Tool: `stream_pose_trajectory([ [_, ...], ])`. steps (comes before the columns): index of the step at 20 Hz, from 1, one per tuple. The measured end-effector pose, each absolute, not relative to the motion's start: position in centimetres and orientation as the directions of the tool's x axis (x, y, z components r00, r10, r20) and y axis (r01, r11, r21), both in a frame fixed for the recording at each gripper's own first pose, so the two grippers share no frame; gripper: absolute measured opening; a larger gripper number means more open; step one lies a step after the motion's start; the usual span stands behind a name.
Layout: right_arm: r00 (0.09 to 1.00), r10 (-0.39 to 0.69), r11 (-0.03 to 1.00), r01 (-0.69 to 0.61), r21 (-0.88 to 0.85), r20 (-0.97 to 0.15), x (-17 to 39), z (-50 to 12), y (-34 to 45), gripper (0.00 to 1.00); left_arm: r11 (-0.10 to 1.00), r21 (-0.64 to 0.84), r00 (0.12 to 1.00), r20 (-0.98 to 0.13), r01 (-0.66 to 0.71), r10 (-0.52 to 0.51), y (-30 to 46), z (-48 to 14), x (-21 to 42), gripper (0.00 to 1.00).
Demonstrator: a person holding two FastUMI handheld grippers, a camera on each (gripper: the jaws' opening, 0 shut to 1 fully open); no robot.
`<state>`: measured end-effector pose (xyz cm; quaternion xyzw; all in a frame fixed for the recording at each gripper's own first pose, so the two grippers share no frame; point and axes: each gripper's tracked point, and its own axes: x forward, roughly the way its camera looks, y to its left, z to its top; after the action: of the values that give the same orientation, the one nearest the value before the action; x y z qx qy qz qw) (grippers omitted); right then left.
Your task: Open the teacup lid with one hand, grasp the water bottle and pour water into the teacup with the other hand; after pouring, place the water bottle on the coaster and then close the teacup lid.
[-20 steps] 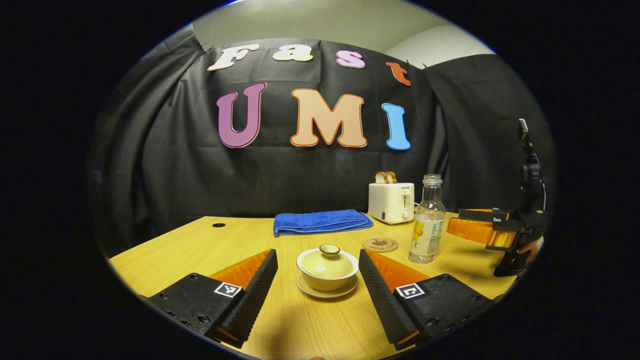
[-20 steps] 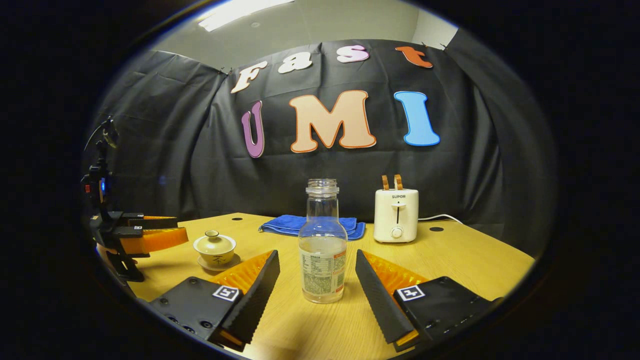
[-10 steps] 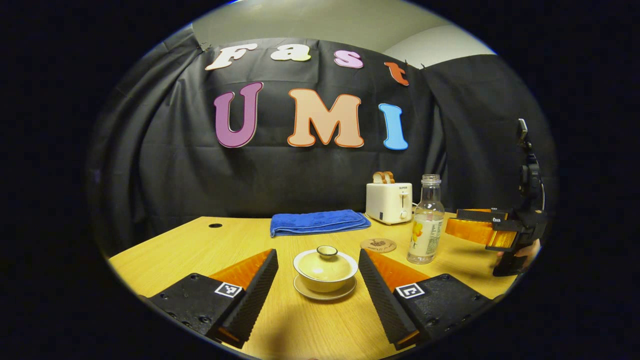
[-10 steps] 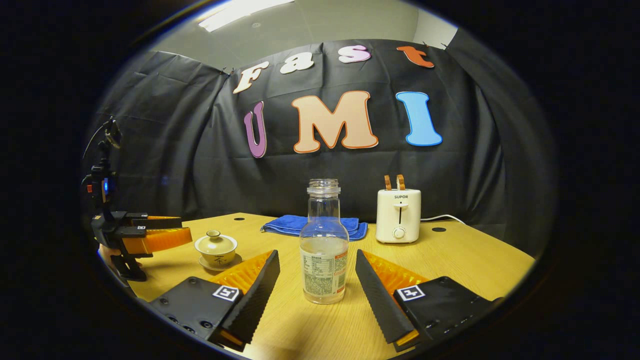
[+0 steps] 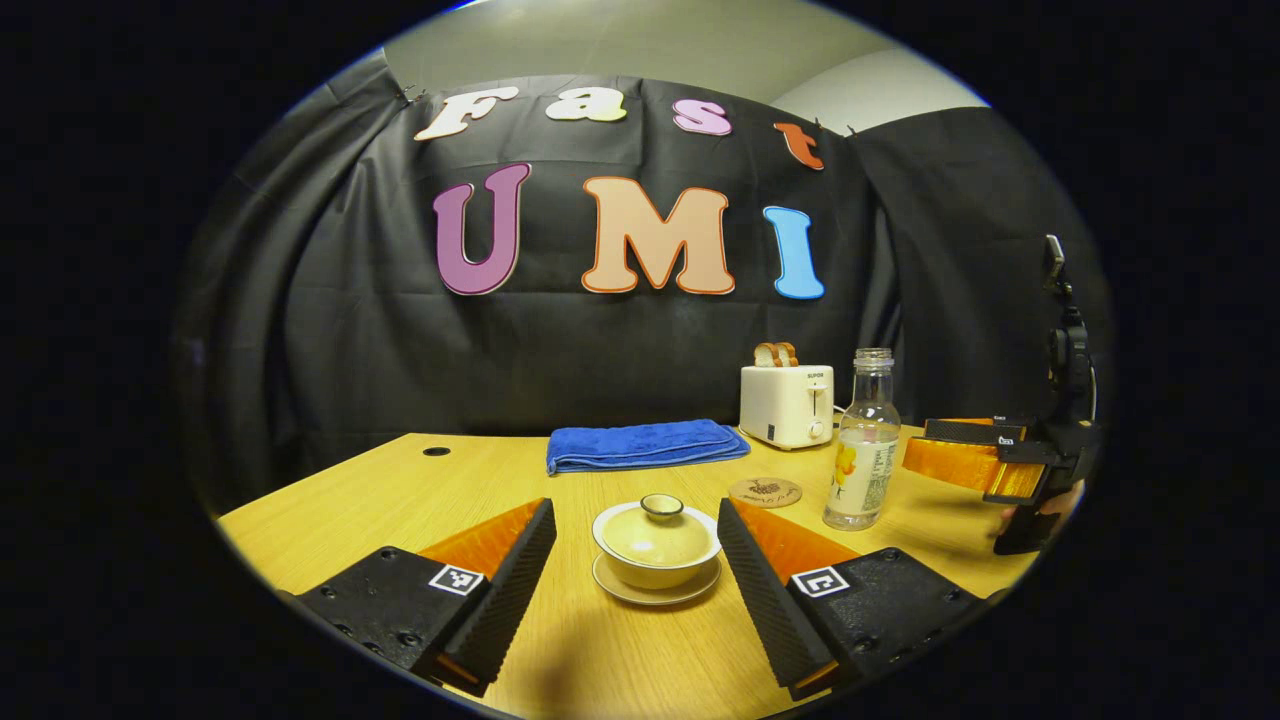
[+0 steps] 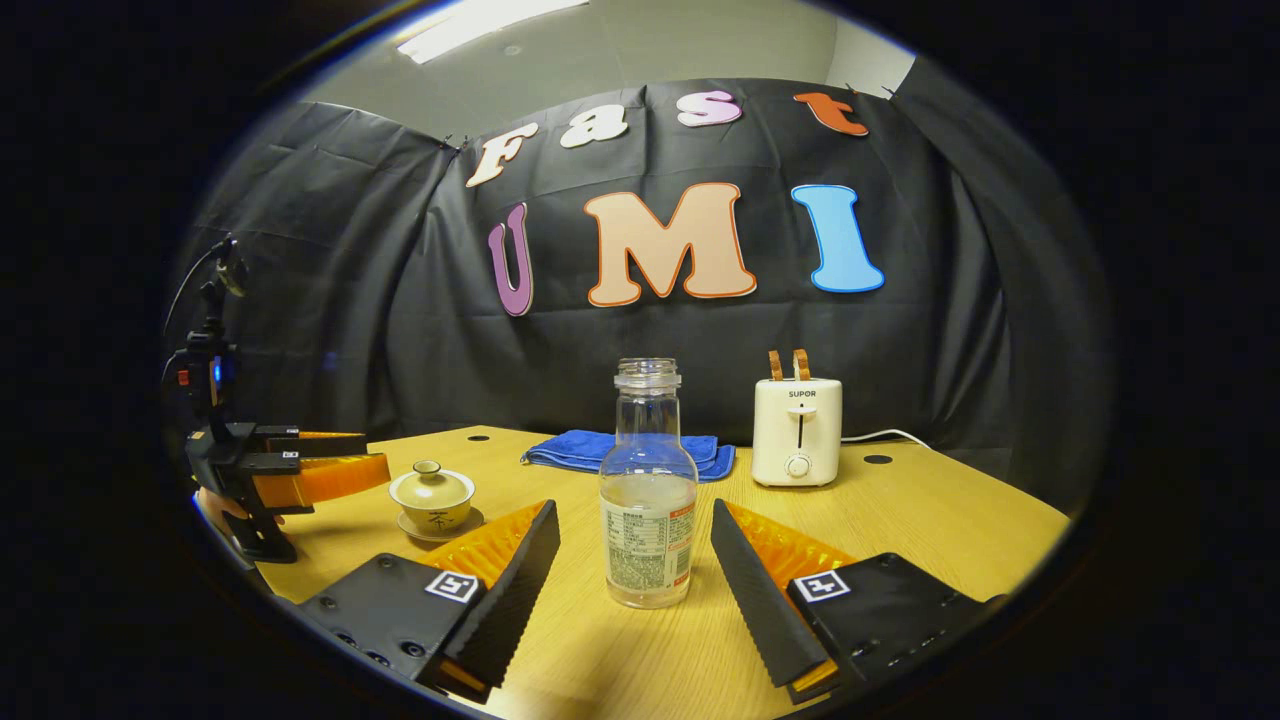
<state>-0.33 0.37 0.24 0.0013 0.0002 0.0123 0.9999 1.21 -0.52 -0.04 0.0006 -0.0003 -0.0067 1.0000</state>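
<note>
On the wooden tabletop [image 5: 400, 490], the lidded cream ceramic teacup [image 5: 656, 540] sits between the left gripper's [image 5: 636, 575] open jaws. The clear glass water bottle [image 6: 647, 500] stands between the right gripper's [image 6: 634, 580] open jaws. Nothing is done yet.

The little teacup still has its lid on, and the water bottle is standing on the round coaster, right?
Not quite. The teacup does have its lid on, but the water bottle stands on the bare table, beside the coaster, not on it. The left gripper view shows the coaster with nothing on it.
</note>
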Motion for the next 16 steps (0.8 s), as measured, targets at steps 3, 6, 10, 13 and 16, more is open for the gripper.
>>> stream_pose_trajectory([
  [3,1.0,0.024,1.0,-0.024,0.003,-0.001,-0.3,0.2,0.3,0.95,1.0,0.001,1.0,-0.005,0.018,-0.018,-0.5,-0.1,1.8,0.95],
  [6,1.0,0.024,1.0,-0.024,0.003,-0.001,-0.4,0.3,0.3,0.95,0.999,0.0,0.999,-0.024,0.032,-0.032,-0.8,-0.5,2.5,0.95],
  [10,1.0,0.024,1.0,-0.024,0.004,-0.002,-0.4,0.3,0.4,0.95,0.998,-0.002,0.995,-0.086,0.057,-0.057,-1.0,-1.5,3.7,0.95],
  [13,1.0,0.024,1.0,-0.023,0.004,-0.002,-0.3,0.2,0.4,0.95,0.998,-0.001,0.993,-0.107,0.057,-0.056,-1.0,-1.7,4.5,0.95],
  [16,1.0,0.023,1.0,-0.023,0.004,-0.002,-0.4,0.3,0.4,0.95,0.998,0.006,0.99,-0.128,0.062,-0.061,-1.1,-2.2,5.1,0.95],
])
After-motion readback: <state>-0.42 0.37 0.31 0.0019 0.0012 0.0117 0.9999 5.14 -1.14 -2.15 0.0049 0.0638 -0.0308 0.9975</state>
